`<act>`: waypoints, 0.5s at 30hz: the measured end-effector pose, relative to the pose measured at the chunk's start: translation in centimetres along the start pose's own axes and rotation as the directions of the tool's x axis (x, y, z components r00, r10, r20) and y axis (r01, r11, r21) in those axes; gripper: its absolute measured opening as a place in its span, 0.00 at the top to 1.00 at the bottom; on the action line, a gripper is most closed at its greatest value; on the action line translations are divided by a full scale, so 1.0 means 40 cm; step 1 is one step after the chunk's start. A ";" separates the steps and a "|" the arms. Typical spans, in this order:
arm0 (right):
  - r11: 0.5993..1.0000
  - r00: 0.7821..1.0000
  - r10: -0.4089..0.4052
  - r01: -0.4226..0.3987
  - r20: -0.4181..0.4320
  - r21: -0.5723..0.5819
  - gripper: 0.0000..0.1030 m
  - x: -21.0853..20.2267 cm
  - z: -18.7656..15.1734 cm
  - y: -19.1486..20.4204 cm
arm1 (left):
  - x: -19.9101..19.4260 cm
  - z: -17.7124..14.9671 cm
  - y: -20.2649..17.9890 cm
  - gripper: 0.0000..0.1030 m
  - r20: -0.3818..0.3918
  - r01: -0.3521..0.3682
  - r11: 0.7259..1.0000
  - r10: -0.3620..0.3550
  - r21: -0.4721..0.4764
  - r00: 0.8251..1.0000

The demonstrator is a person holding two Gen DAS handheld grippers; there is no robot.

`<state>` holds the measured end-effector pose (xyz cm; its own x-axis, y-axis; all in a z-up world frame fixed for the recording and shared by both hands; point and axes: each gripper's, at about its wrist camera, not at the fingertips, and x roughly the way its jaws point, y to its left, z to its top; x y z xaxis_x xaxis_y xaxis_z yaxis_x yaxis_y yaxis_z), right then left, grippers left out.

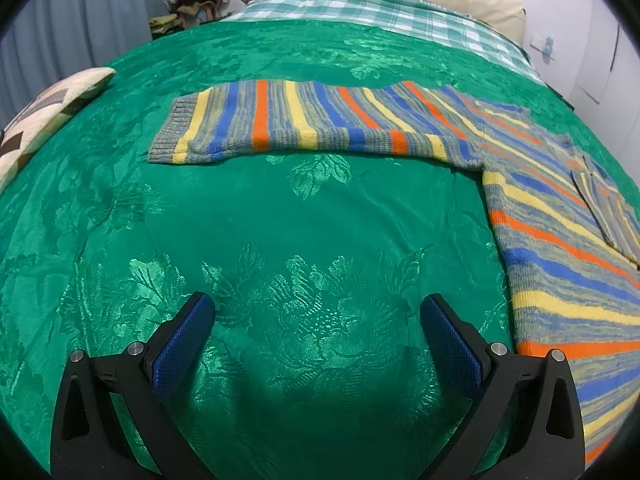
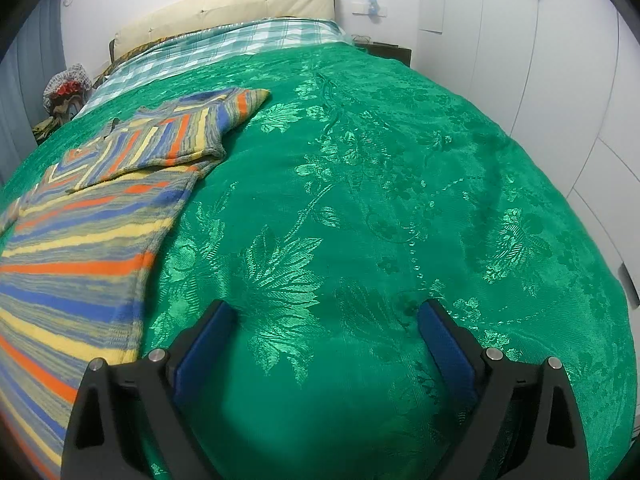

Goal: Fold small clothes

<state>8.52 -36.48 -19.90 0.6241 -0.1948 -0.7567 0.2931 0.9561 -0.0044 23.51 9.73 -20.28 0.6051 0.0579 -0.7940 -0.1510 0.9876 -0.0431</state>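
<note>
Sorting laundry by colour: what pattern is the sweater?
The sweater has orange, yellow, blue and grey stripes; clearest in the left wrist view.

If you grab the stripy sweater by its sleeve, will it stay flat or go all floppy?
Probably floppy: the sweater is soft knit and lies limp on the bedspread. The sleeve would likely lift first, the body trailing. The ribbed knit probably won't slip from the pads.
</note>
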 end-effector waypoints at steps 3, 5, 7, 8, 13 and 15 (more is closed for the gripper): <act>1.000 1.000 0.001 -0.001 0.000 0.001 0.09 0.000 0.000 0.000 | 0.000 0.000 0.002 0.00 0.001 0.009 1.000 -0.009 -0.005 1.000; 1.000 1.000 0.000 0.000 0.000 0.001 0.09 0.001 0.001 0.000 | 0.000 0.001 0.002 0.00 0.001 0.007 1.000 -0.007 -0.004 1.000; 1.000 1.000 0.000 0.000 0.000 0.001 0.09 0.001 0.001 0.000 | 0.000 0.000 0.002 0.00 0.001 0.008 1.000 -0.008 -0.005 1.000; 1.000 1.000 0.000 0.000 0.000 0.001 0.09 0.001 0.001 0.000 | 0.000 0.000 0.002 0.00 0.001 0.008 1.000 -0.008 -0.005 1.000; 1.000 1.000 0.000 0.000 0.000 0.001 0.09 0.001 0.001 0.000 | 0.000 0.000 0.002 0.00 0.001 0.007 1.000 -0.007 -0.005 1.000; 1.000 1.000 0.000 0.000 -0.001 0.001 0.09 0.001 0.001 0.000 | 0.000 0.000 0.002 0.00 0.002 0.007 1.000 -0.007 -0.005 1.000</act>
<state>8.58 -36.51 -19.91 0.6236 -0.1949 -0.7571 0.2941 0.9558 -0.0038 23.50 9.81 -20.28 0.6074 0.0508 -0.7927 -0.1504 0.9873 -0.0520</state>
